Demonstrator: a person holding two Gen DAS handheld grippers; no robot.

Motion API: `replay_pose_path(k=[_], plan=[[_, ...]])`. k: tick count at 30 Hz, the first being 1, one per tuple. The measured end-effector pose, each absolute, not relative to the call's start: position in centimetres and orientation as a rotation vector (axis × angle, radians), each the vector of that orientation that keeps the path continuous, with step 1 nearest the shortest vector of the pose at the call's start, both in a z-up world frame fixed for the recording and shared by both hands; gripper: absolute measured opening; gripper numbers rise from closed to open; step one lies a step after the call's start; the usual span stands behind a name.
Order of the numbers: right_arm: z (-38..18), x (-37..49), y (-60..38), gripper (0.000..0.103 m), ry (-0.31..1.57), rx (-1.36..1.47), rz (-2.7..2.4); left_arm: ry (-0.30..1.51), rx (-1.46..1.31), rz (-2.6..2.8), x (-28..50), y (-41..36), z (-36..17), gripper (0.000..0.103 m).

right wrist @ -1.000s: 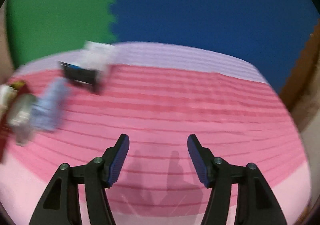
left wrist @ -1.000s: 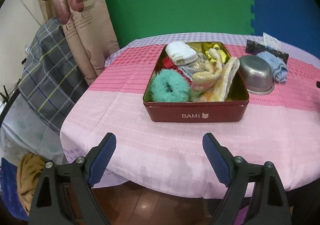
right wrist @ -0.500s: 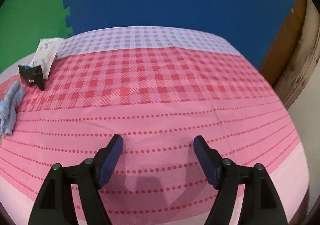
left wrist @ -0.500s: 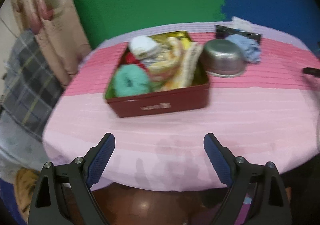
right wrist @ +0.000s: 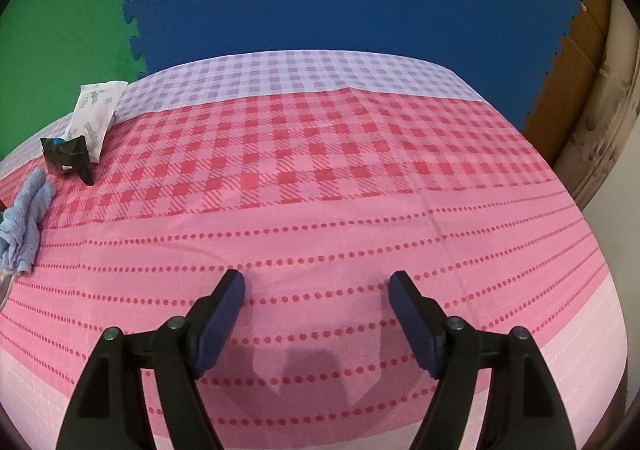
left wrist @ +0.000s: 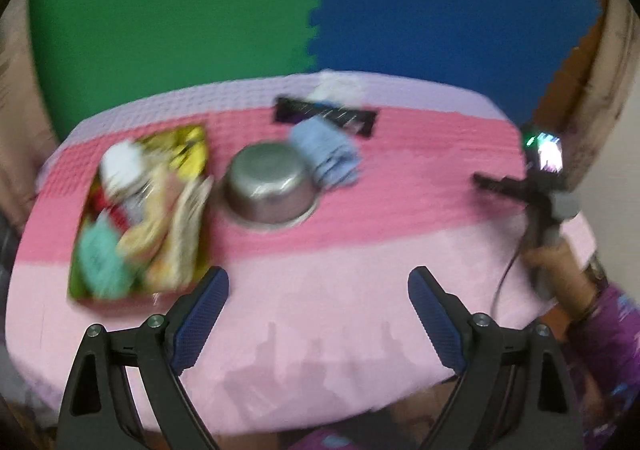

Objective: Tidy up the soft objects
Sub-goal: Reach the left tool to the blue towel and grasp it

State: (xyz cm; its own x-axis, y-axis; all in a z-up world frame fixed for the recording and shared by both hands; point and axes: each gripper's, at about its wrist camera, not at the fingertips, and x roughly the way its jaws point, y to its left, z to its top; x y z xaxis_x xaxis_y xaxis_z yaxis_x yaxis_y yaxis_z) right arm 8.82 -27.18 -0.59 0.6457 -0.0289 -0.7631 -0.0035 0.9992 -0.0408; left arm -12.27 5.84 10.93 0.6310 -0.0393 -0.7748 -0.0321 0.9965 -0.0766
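Note:
A red tin (left wrist: 120,300) at the left of the table holds several soft things: a teal fluffy ring (left wrist: 100,262), a white sock (left wrist: 120,163), yellow and cream cloths (left wrist: 176,226). A light blue cloth (left wrist: 330,155) lies on the table behind an upturned steel bowl (left wrist: 270,185); the cloth also shows in the right wrist view (right wrist: 24,209). My left gripper (left wrist: 318,310) is open and empty over the near table edge. My right gripper (right wrist: 316,314) is open and empty, low over the pink cloth; it also shows in the left wrist view (left wrist: 520,189).
A black packet (left wrist: 324,115) and a white wipes pack (right wrist: 94,113) lie at the back. The table carries a pink and lilac tablecloth (right wrist: 360,177). Green and blue foam mats form the back wall. A cardboard piece (right wrist: 572,65) leans at the right.
The left view has swung right: the tin has slid to the left and the bowl, blue cloth and right gripper now show. The right gripper has moved little and opened slightly wider.

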Motion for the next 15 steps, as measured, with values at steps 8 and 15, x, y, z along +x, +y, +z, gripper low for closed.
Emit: replay_pose_path(k=[8, 15], plan=[[-0.6, 8.5, -27.3, 0.081, 0.869, -0.028, 0.017, 0.921, -0.122, -0.164, -1.5, 3.3, 15.0, 0.095], [-0.5, 8.5, -26.8, 0.082, 0.869, -0.034, 0.07, 1.049, -0.12, -0.154, 8.2, 3.1, 12.7, 0.095]])
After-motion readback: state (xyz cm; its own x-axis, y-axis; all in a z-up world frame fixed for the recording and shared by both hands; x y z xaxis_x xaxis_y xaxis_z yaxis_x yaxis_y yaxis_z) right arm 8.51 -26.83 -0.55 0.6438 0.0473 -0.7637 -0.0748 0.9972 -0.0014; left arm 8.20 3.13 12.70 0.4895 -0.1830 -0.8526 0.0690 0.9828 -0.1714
